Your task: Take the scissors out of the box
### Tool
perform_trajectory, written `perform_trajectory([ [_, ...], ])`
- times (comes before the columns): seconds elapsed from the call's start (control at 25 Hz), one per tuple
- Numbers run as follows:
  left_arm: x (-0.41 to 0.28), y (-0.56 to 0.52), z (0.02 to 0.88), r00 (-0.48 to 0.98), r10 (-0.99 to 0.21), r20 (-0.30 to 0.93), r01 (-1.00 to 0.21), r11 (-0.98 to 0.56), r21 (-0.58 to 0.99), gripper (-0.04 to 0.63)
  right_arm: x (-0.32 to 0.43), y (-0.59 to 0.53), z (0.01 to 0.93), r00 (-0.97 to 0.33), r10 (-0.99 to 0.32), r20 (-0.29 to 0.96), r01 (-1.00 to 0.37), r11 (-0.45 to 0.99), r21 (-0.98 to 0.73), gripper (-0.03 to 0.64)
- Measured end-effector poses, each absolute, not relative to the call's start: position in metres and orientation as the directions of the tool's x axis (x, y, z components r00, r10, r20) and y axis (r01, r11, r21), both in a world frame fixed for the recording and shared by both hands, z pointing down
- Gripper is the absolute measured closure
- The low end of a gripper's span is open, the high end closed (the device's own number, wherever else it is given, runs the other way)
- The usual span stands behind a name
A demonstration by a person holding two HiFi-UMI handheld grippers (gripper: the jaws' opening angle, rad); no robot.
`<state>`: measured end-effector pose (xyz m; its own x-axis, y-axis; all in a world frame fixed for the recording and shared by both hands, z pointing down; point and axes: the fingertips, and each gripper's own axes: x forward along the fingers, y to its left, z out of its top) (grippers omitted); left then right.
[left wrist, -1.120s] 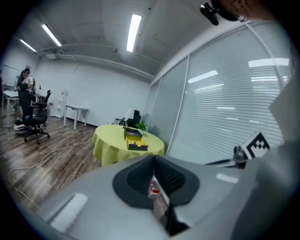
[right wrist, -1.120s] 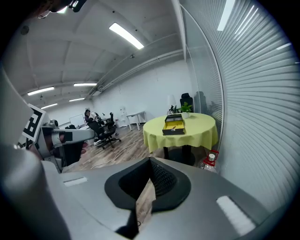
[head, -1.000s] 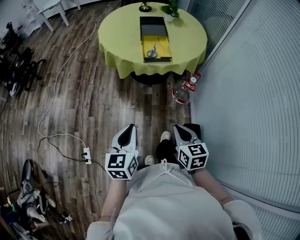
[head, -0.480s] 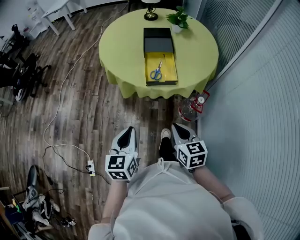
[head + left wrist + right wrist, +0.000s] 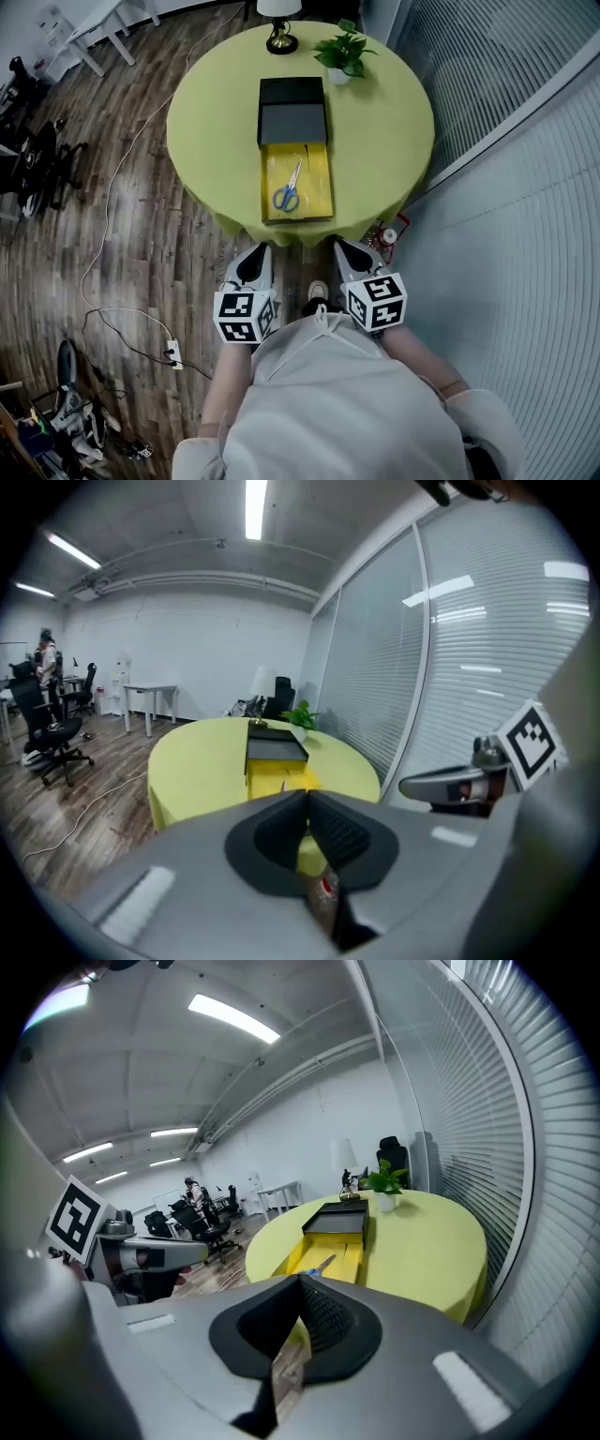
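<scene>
Blue-handled scissors (image 5: 286, 195) lie in the yellow open tray of a box (image 5: 321, 184) on a round table with a yellow-green cloth (image 5: 206, 122). The box's dark sleeve (image 5: 292, 111) sits behind the tray. My left gripper (image 5: 257, 251) and right gripper (image 5: 343, 249) hover side by side just short of the table's near edge, both shut and empty. In the left gripper view the jaws (image 5: 307, 802) meet in front of the box (image 5: 275, 752). The right gripper view shows its shut jaws (image 5: 300, 1287) below the scissors (image 5: 320, 1264).
A table lamp (image 5: 277, 28) and a potted plant (image 5: 342, 54) stand at the table's far side. A red-capped bottle (image 5: 389, 234) sits on the floor by the blinded glass wall (image 5: 525, 187). A cable and power strip (image 5: 172, 353) lie at left, near office chairs (image 5: 28, 155).
The table and box have drawn much closer in the head view; both grippers have travelled forward to the table's near edge, still shut and side by side.
</scene>
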<state>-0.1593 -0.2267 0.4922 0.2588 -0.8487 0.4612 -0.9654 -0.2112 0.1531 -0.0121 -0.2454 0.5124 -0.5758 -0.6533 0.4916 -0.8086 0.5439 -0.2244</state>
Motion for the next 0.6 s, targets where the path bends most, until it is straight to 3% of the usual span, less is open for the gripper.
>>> perform_trajectory([
  [0.32, -0.130, -0.300, 0.532, 0.253, -0.765, 0.592, -0.964, -0.252, 0.086, 0.589, 0.010, -0.309, 0.526, -0.563, -0.642, 0.520, -0.817, 0.527, -0.234, 0.618],
  [0.6, -0.132, -0.354, 0.581, 0.235, -0.614, 0.754, -0.966, -0.230, 0.113, 0.566, 0.023, -0.341, 0.536, -0.550, -0.634, 0.543, -0.827, 0.502, -0.252, 0.618],
])
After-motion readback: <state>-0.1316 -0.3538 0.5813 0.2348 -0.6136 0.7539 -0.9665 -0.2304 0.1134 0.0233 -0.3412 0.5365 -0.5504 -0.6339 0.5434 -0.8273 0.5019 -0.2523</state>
